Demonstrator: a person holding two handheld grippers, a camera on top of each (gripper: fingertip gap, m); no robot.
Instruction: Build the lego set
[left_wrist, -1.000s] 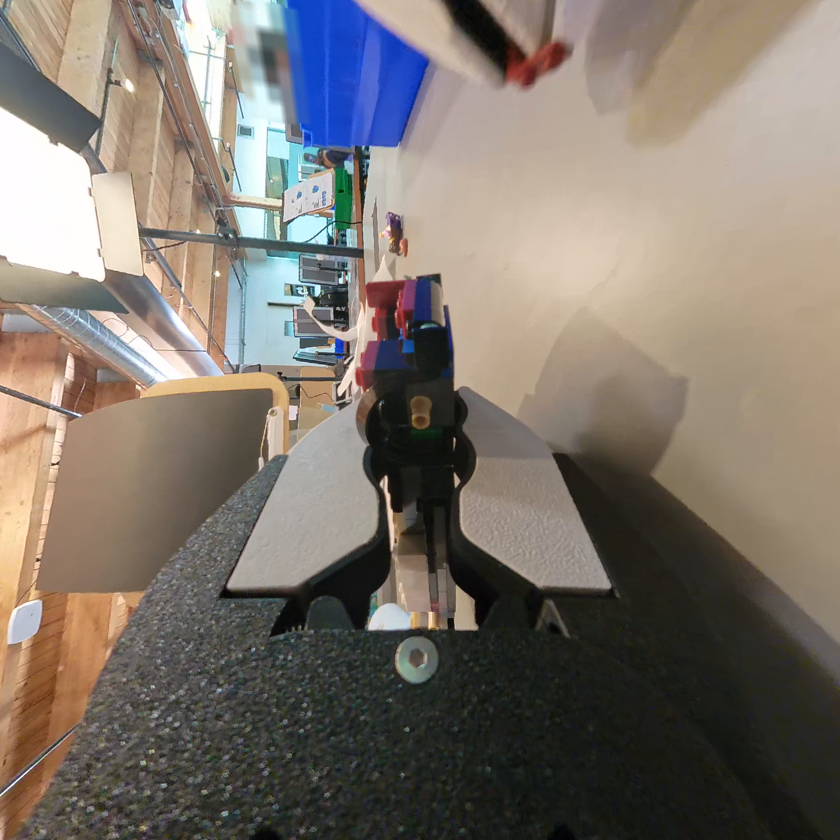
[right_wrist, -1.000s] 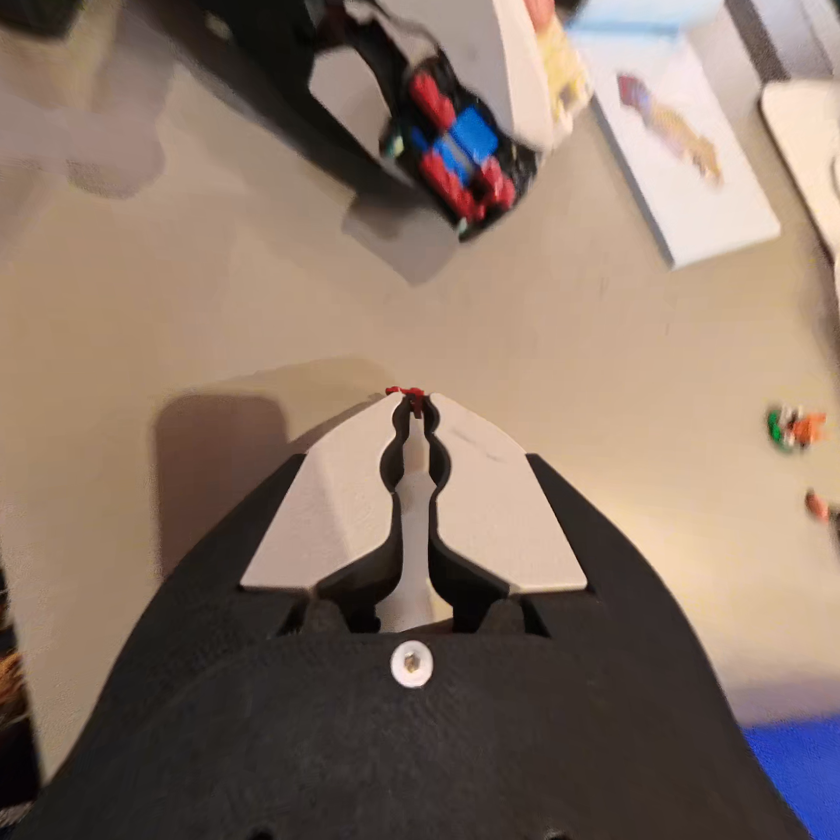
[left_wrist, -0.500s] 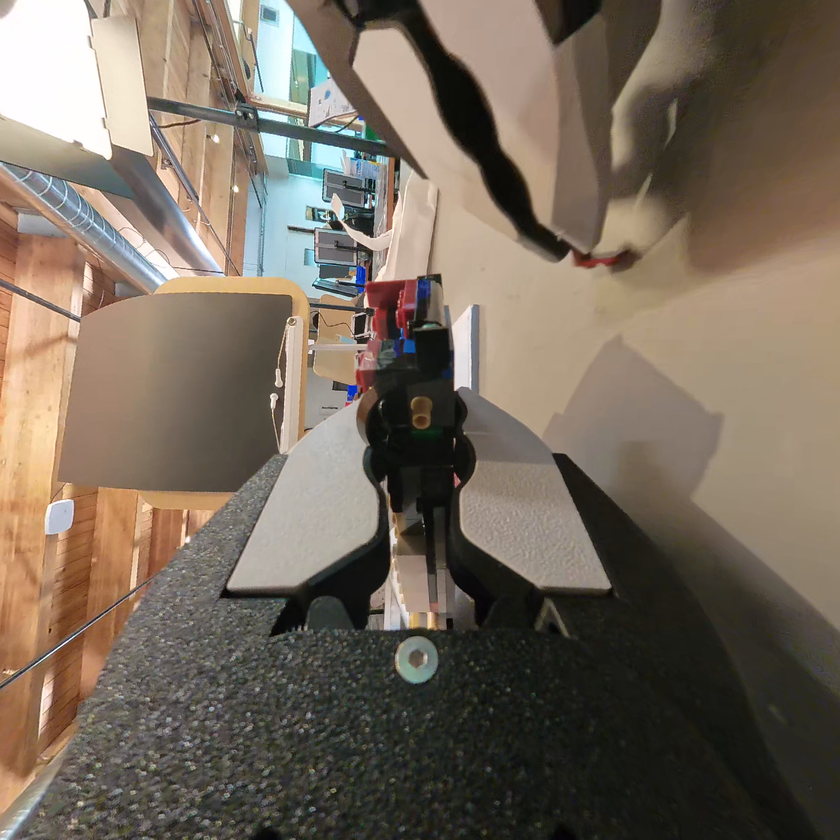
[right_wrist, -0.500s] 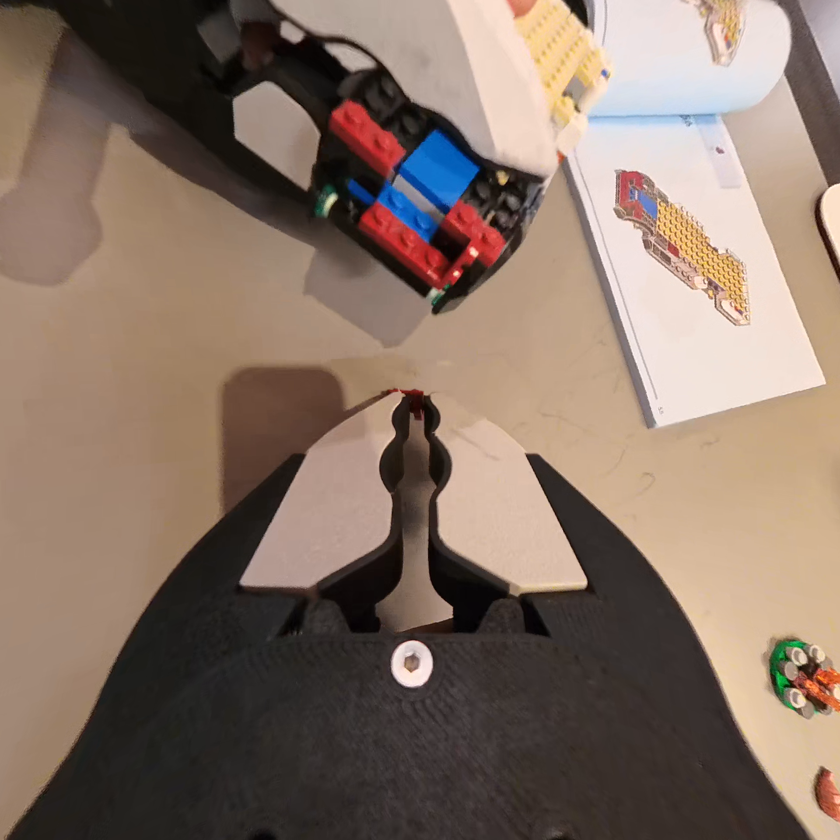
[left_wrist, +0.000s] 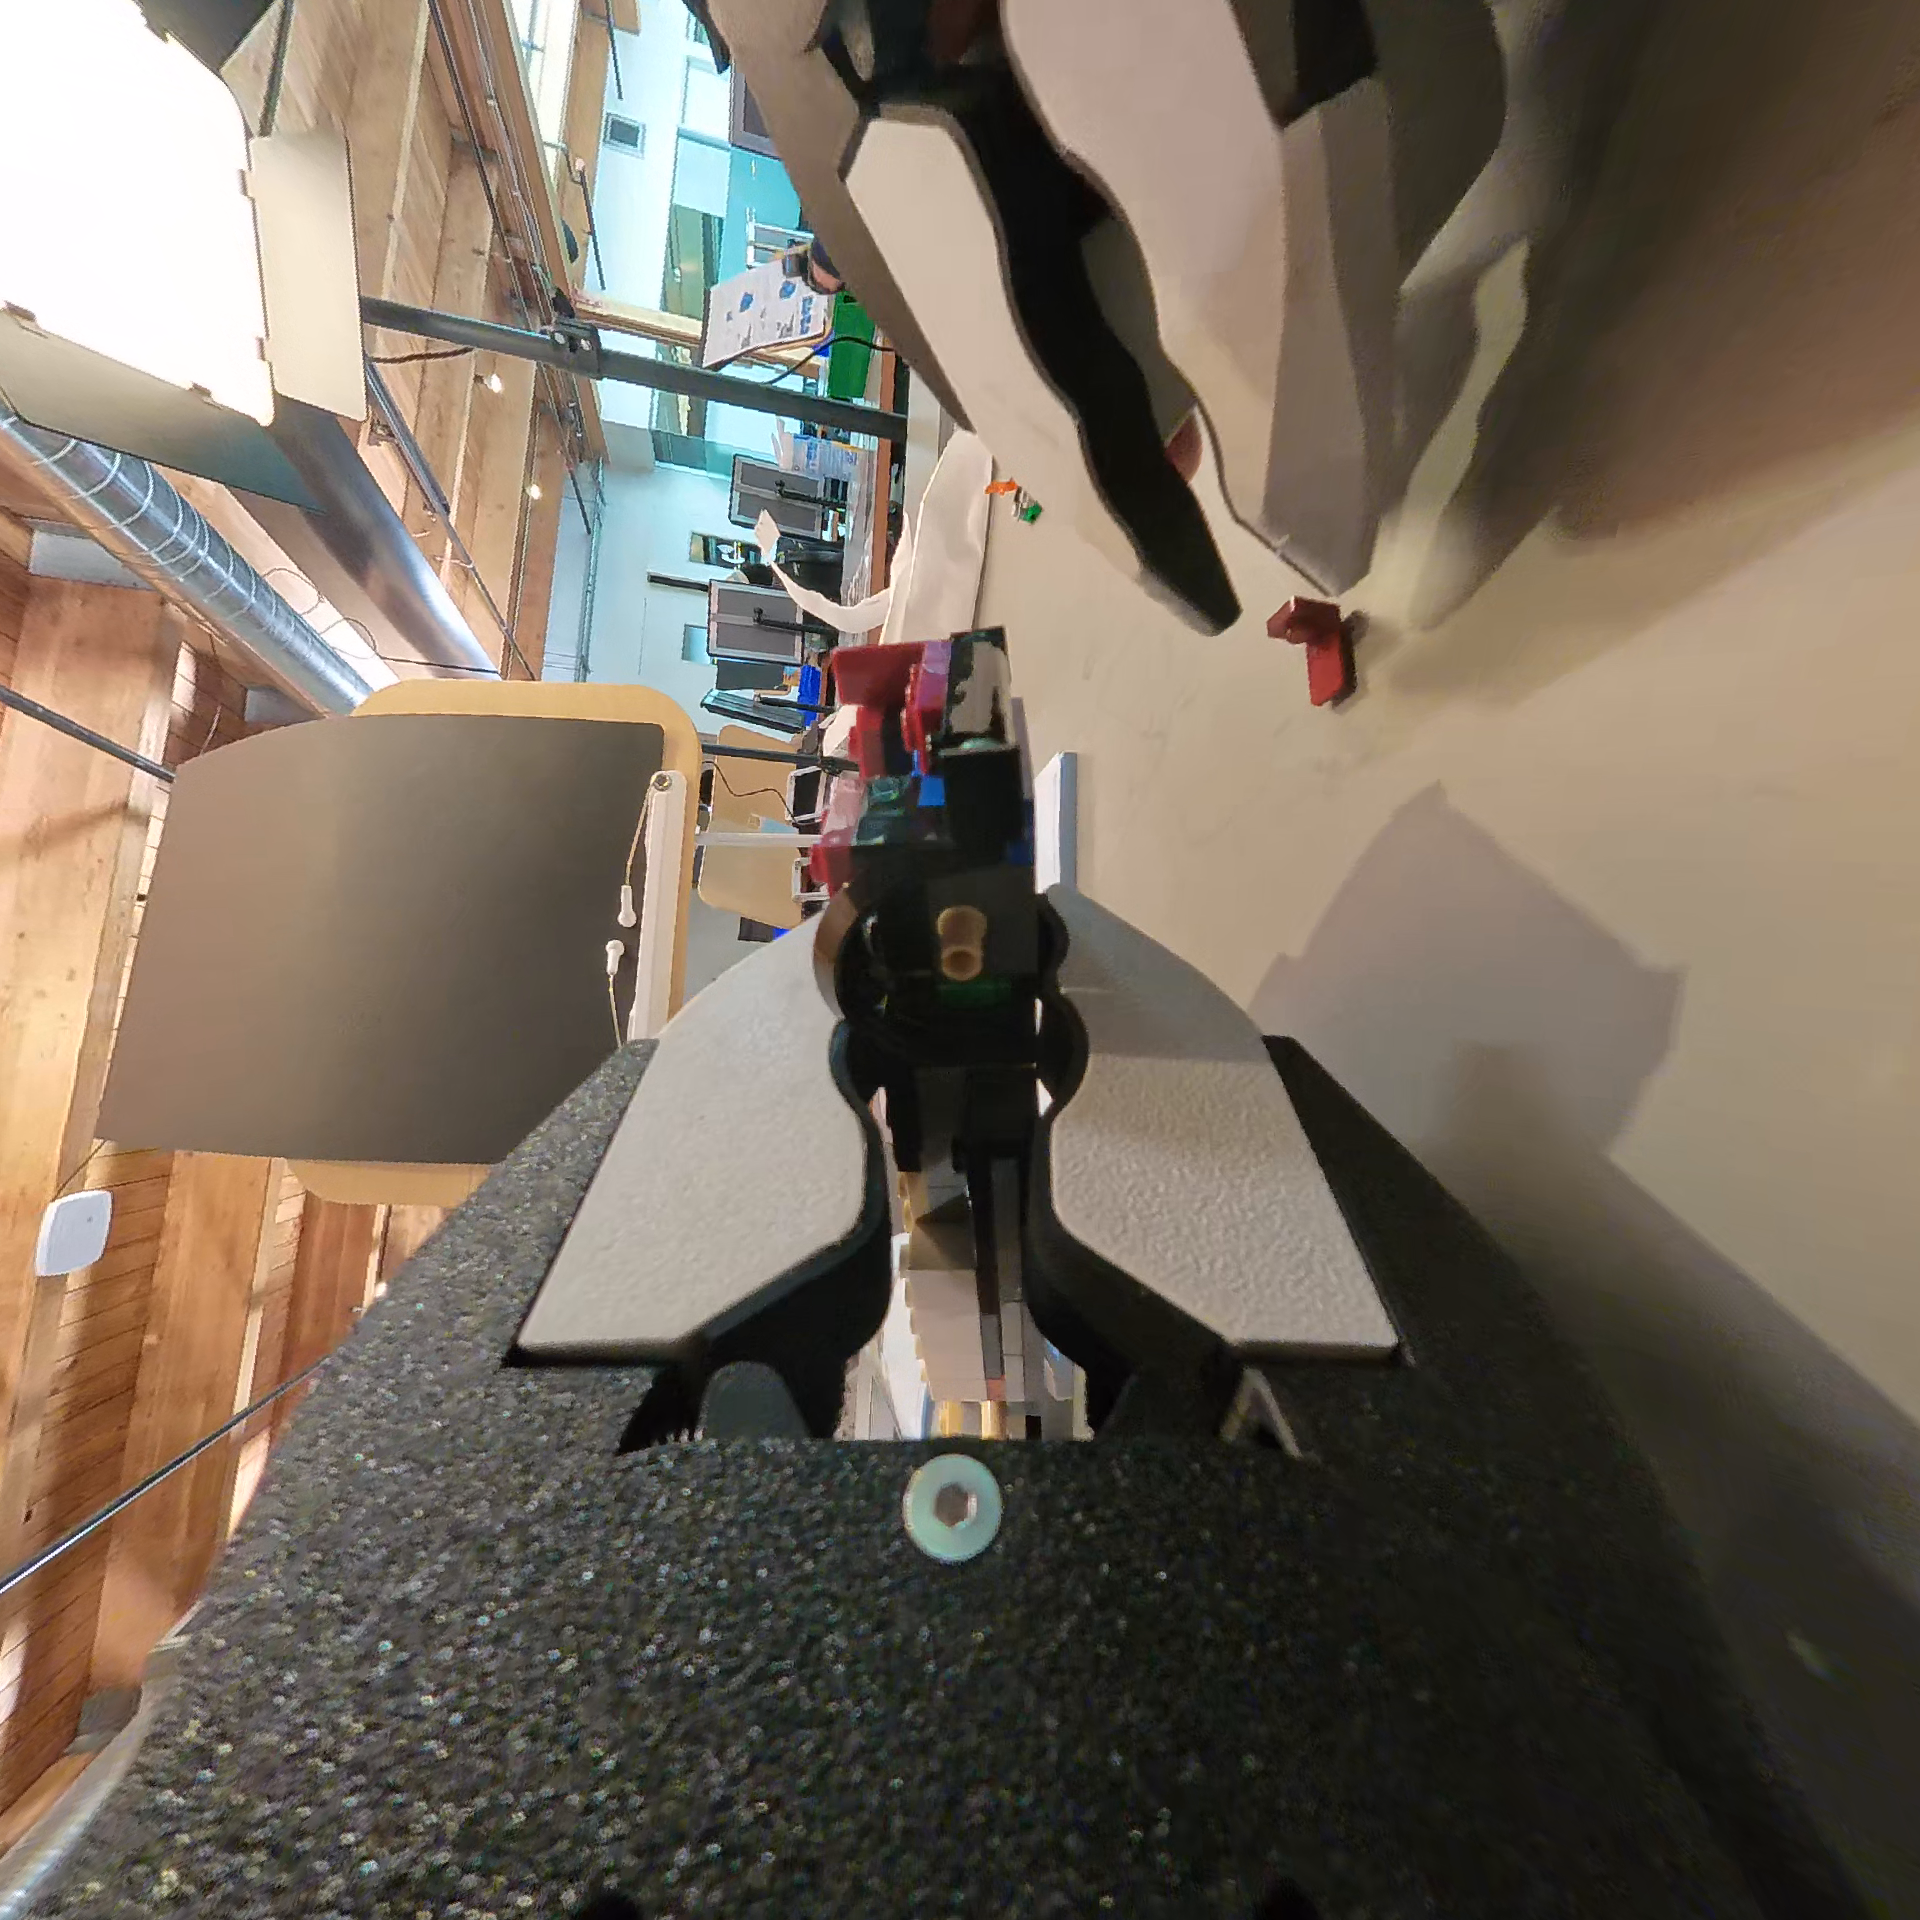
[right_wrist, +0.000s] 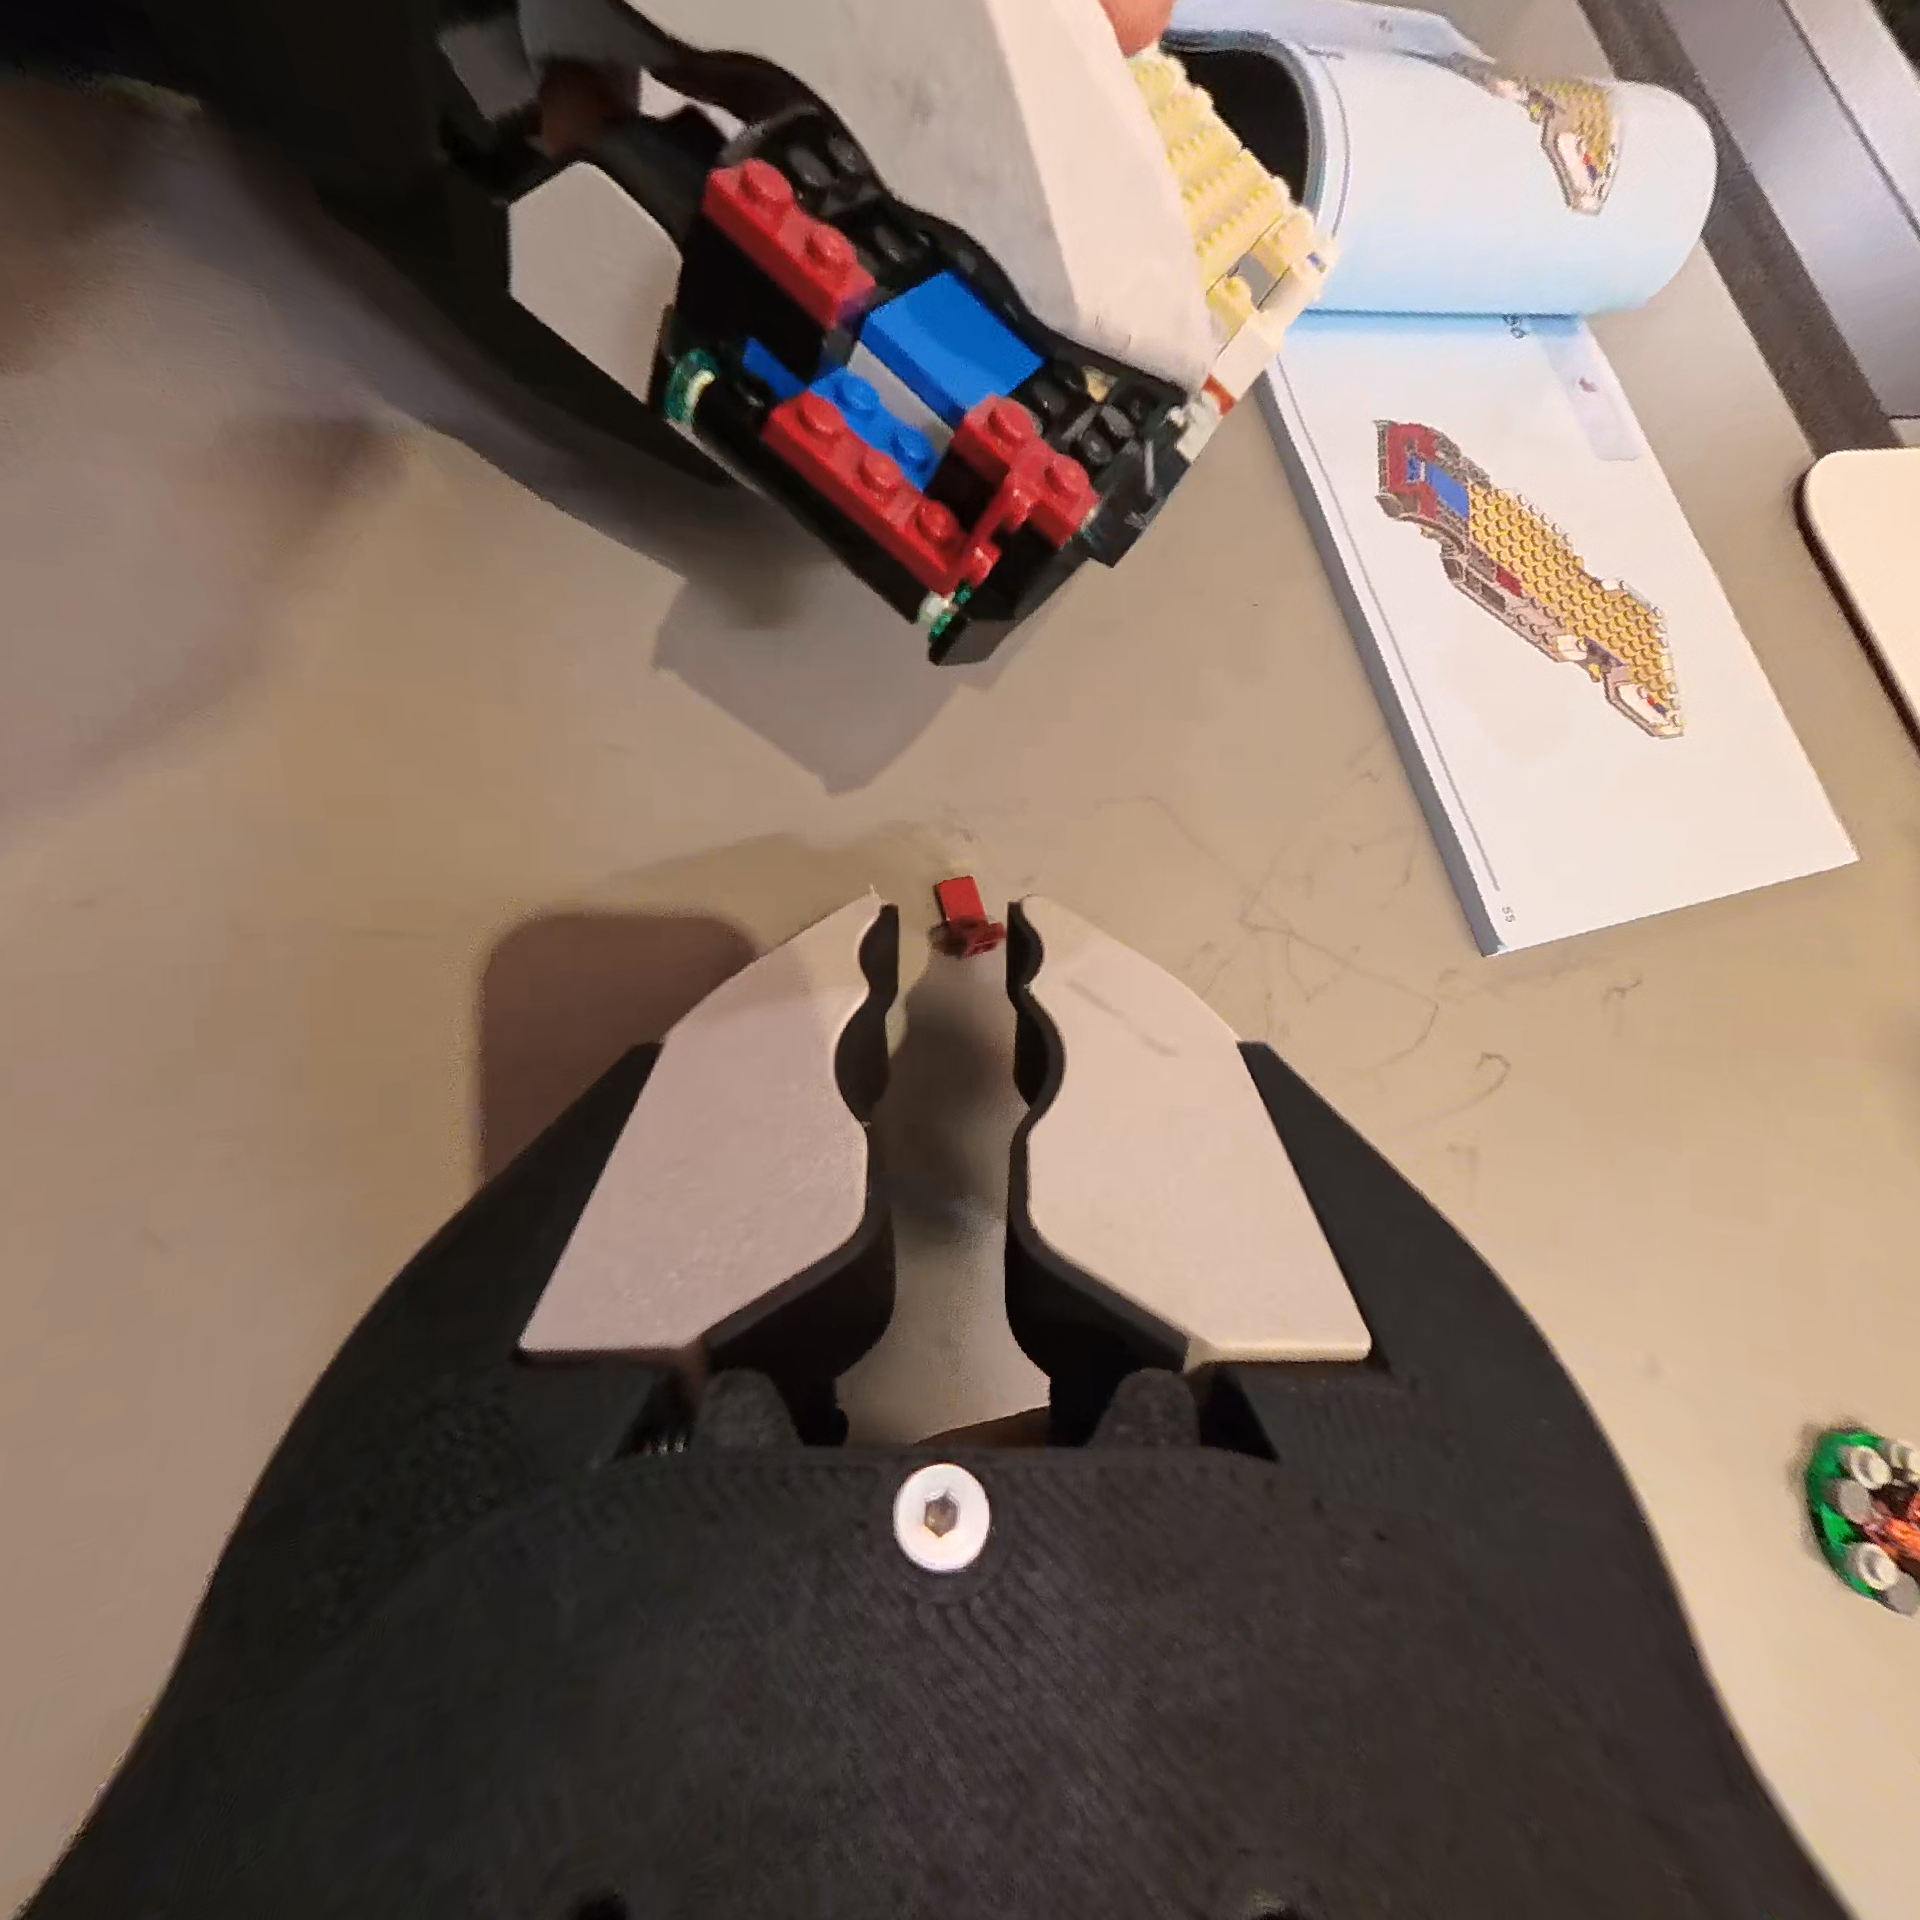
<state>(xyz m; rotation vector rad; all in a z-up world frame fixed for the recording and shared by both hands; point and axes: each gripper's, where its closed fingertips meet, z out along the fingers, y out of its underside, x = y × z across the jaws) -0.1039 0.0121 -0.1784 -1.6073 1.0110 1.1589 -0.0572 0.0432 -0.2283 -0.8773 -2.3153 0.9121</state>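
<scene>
My left gripper (left_wrist: 940, 956) is shut on a partly built lego model (left_wrist: 935, 790) of black, red and blue bricks and holds it above the table. The model also shows in the right wrist view (right_wrist: 894, 416), with a tan studded section behind the left finger. My right gripper (right_wrist: 951, 912) is open, low over the beige table (right_wrist: 312, 831). A small dark red lego piece (right_wrist: 964, 920) lies on the table between its fingertips, near the right pad and not pressed. The piece (left_wrist: 1320, 655) and the right gripper (left_wrist: 1273, 592) also show in the left wrist view.
An open instruction booklet (right_wrist: 1558, 623) lies to the right of the model. A small green and orange lego assembly (right_wrist: 1870, 1517) sits at the right edge. A pale board corner (right_wrist: 1870, 582) lies farther right. A chair (left_wrist: 395, 935) stands beyond the table. Tip to tip, the grippers are about 8 cm apart.
My right gripper lowered to the table and its jaws opened; the small red piece left the grasp and now lies between the fingertips. My left gripper still holds the model.
</scene>
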